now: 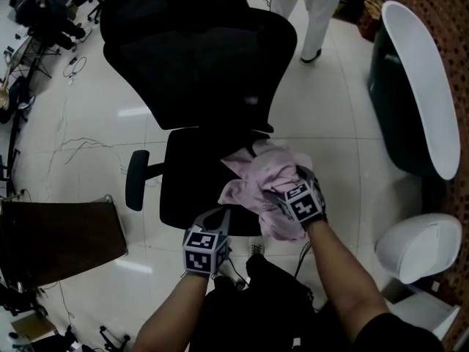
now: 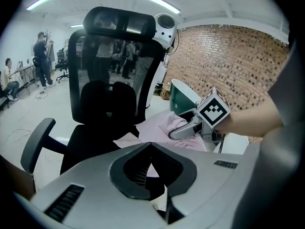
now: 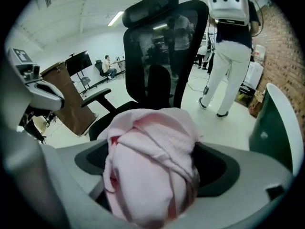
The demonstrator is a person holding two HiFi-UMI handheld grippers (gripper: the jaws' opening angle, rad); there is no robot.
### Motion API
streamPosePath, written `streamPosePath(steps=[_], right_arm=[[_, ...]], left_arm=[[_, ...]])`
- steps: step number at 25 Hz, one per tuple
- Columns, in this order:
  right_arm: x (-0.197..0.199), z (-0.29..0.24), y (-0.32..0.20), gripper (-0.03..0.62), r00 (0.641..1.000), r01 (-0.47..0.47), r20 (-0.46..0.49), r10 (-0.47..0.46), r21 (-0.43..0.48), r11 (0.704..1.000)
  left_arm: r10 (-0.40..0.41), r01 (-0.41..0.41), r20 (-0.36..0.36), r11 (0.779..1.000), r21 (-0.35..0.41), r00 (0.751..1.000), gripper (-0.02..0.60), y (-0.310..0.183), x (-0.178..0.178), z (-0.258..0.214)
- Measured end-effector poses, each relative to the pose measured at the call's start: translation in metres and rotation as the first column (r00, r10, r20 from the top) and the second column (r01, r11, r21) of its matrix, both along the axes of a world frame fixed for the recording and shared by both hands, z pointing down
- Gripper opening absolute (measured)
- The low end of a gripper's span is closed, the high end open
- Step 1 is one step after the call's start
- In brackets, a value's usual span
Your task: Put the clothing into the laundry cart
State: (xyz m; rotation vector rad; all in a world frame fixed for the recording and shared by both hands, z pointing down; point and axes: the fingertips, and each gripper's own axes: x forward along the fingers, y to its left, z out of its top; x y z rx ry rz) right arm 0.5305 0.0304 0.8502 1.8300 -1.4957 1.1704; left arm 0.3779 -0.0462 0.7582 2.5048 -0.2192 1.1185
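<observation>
A pink garment lies bunched on the seat of a black office chair. My right gripper is down on the heap with its jaws wide apart. In the right gripper view the pink cloth bulges up and fills the gap; I see no pads pressing on it. My left gripper hovers over the seat's front edge, shut and empty, its tips meeting. A brown fabric cart stands on the floor at the left.
A person in white trousers stands behind the chair. A dark green tub with a white rim is at the right, with a white rounded seat below it. The chair's armrest sticks out to the left. Cables lie on the floor.
</observation>
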Motion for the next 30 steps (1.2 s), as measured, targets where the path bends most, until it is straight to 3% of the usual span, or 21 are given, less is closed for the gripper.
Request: streamPosePath(steps=[3, 5, 11, 15, 21, 30], right_arm=[[0.002, 0.005, -0.001, 0.580, 1.000, -0.010, -0.020, 0.010, -0.003, 1.000], [0.005, 0.002, -0.001, 0.543, 0.999, -0.021, -0.025, 0.022, 0.007, 1.000], [-0.001, -0.018, -0.001, 0.245, 0.999, -0.039, -0.033, 0.042, 0.092, 0.995], [0.003, -0.034, -0.001, 0.155, 0.995, -0.099, 0.027, 0.096, 0.169, 0.981], [0.023, -0.092, 0.009, 0.133, 0.980, -0.198, 0.063, 0.188, 0.353, 0.915], [0.033, -0.173, 0.003, 0.130, 0.965, -0.261, 0.126, 0.230, 0.518, 0.814]], left_arm=[[0.001, -0.001, -0.003, 1.000, -0.002, 1.000, 0.000, 0.001, -0.002, 0.002], [0.000, 0.000, 0.000, 1.000, 0.001, 1.000, 0.000, 0.001, -0.004, 0.001], [0.010, -0.010, -0.005, 1.000, 0.014, 1.000, 0.000, -0.001, -0.011, -0.004], [0.006, -0.005, -0.014, 1.000, 0.024, 1.000, 0.000, -0.003, -0.014, -0.010], [-0.001, 0.003, -0.038, 0.999, 0.046, 0.999, 0.000, -0.006, -0.017, -0.022], [-0.008, 0.015, -0.085, 0.997, 0.081, 0.996, 0.000, -0.010, -0.020, -0.049]])
